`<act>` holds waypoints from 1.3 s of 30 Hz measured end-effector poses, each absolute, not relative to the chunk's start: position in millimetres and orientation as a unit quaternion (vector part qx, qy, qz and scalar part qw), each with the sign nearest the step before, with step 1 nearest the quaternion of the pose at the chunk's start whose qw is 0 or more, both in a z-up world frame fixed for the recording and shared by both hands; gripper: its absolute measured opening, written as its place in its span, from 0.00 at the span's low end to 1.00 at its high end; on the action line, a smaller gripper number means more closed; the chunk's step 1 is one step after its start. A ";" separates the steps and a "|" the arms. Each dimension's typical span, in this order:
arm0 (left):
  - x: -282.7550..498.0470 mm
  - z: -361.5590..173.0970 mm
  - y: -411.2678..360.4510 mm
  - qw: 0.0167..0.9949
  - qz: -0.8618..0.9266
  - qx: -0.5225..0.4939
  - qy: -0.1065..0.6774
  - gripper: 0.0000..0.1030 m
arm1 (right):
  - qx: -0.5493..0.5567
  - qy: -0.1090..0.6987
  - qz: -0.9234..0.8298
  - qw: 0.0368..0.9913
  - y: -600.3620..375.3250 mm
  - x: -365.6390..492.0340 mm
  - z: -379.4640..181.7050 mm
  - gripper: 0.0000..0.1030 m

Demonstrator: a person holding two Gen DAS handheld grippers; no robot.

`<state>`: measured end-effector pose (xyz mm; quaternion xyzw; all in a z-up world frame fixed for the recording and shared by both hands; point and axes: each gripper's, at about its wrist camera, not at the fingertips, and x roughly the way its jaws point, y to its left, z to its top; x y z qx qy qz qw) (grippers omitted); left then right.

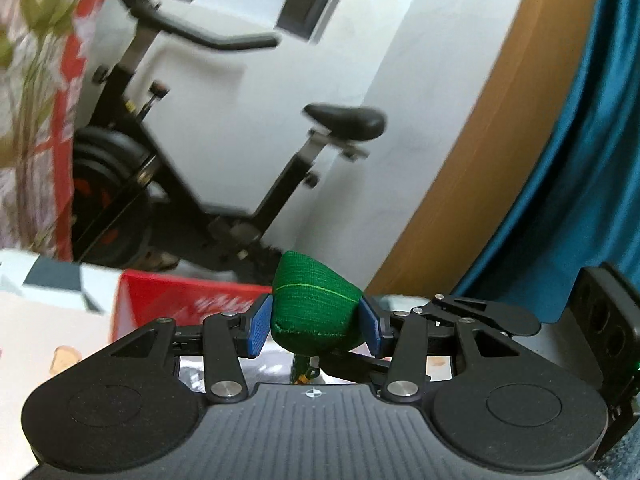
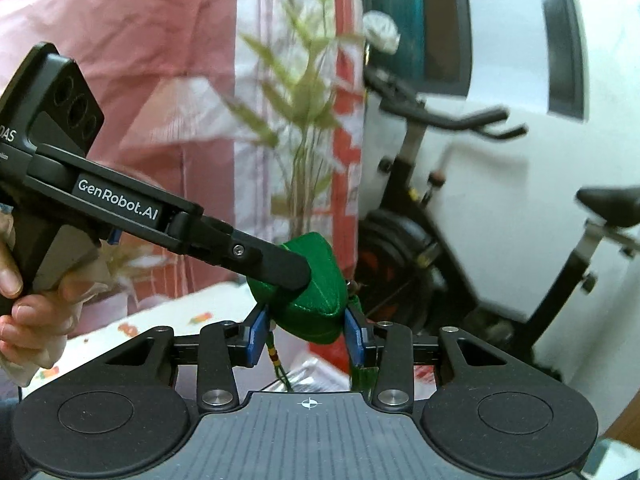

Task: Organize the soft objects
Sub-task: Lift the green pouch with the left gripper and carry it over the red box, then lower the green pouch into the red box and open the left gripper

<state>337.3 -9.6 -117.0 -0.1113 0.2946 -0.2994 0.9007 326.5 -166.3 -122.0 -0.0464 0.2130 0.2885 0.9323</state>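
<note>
- In the left wrist view our left gripper [image 1: 316, 324] has its blue fingers [image 1: 258, 328] pressed on either side of a green fabric pouch [image 1: 316, 300], which bulges up between them; they stand at a middling width, filled by the pouch.
- In the right wrist view our right gripper [image 2: 306, 334] likewise has its blue fingers [image 2: 254, 334] closed against a green pouch, the same soft green fabric [image 2: 316, 316], at a fairly narrow width.
- In that same view the black tip of the left gripper reaches in from the left and lies against the top of the pouch, so both tools meet at one green bundle held up off the surface.
- Green cords with small coloured beads [image 2: 276, 364] hang down from under the pouch, between the right fingers.
- A hand [image 2: 28, 304] wraps the left gripper's handle at the left edge of the right wrist view.
- Below the pouch lies a pale surface with small coloured prints [image 2: 128, 330], blurred.
- A red box [image 1: 176, 304] shows just beyond the left fingers.
- Farther out stand an exercise bike [image 1: 192, 148] with a black saddle [image 1: 348, 120], a white wall [image 1: 400, 100], a leaf-printed curtain [image 2: 288, 100] and a teal curtain [image 1: 580, 180].
</note>
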 end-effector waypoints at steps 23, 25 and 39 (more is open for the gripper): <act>401.9 -181.9 36.2 0.913 -0.177 -0.058 0.364 0.38 | -0.088 0.349 0.300 0.883 -80.9 420.1 -198.7 0.37; 404.1 -182.7 35.0 0.915 -0.172 -0.052 0.361 0.38 | -0.093 0.351 0.289 0.886 -83.6 419.4 -196.8 0.38; 367.7 -169.8 25.6 0.931 -0.158 -0.002 0.328 0.38 | -0.042 0.333 0.201 0.920 -149.6 379.3 -181.1 0.45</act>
